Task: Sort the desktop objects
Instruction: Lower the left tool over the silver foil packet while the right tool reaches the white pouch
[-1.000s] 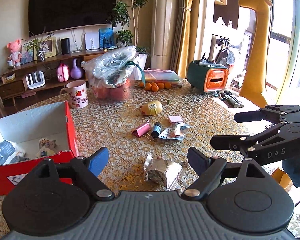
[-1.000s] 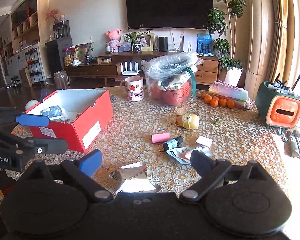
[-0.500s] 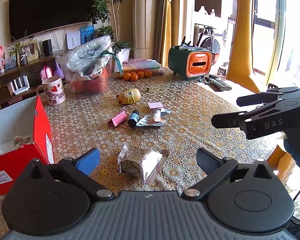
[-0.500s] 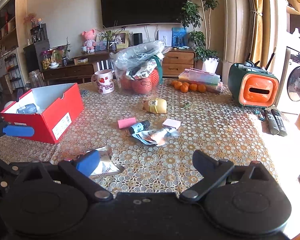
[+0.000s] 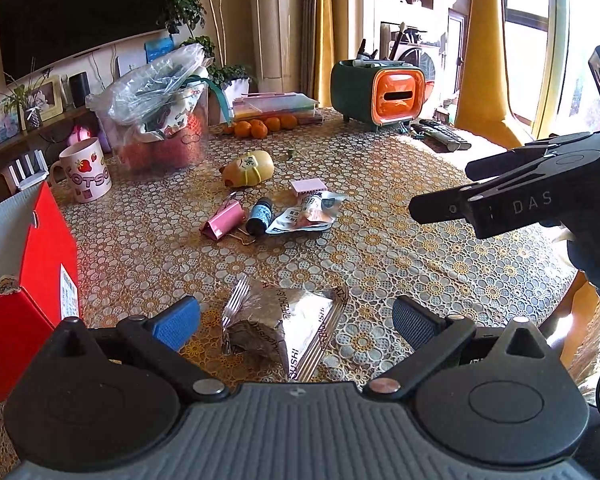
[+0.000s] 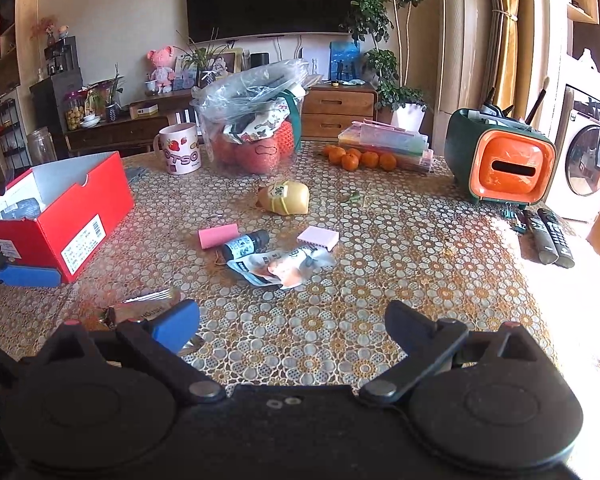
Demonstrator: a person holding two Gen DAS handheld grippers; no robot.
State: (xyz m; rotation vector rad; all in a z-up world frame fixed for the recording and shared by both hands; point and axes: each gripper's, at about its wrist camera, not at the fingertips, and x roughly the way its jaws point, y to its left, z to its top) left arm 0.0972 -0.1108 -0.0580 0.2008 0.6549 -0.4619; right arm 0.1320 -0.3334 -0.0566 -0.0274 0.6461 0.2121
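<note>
Landmark: red box (image 6: 60, 216), open-topped, at worktop's (image 6: 400, 264) left edge; all places given rel. to it.

1. Red box – a few small items inside, contents not legible.
2. Left hand-held gripper (image 5: 296, 322) – just right of box, near edge of worktop. Jaws spread wide, pads touching nothing.
3. Foil pouch (image 5: 284, 328) – crumpled, silver, lying flat on worktop between the left hand-held gripper's spread fingers, clear of both pads.
4. Mug (image 6: 180, 148) – white w/ strawberry print, behind box, upright.
5. Clear plastic bag (image 6: 256, 120) – right of mug, far side; red-orange items and printed cloth inside.
6. Pink binder clip (image 5: 224, 220) – right of box, mid-worktop, on its side.
7. Small dark bottle (image 5: 259, 216) – blue label, lying down, just beside clip.
8. Torn sachet (image 5: 306, 216) – flat, touching or nearly touching bottle's right side.
9. Pink pad (image 5: 307, 186) – just behind sachet.
10. Yellow toy (image 5: 250, 168) – rounded, on its side, between bag and clip group.
11. Oranges (image 6: 358, 158) – row, far side, in front of a stack of coloured folders (image 6: 388, 144).
12. Right hand-held gripper (image 6: 292, 326) – further right of box than the left one, over bare worktop. Jaws spread, nothing between them.
13. Green-orange desk organiser (image 6: 500, 160) – far right; pens, brushes in top.
14. Two remotes (image 6: 548, 236) – right of organiser, at worktop edge.
</note>
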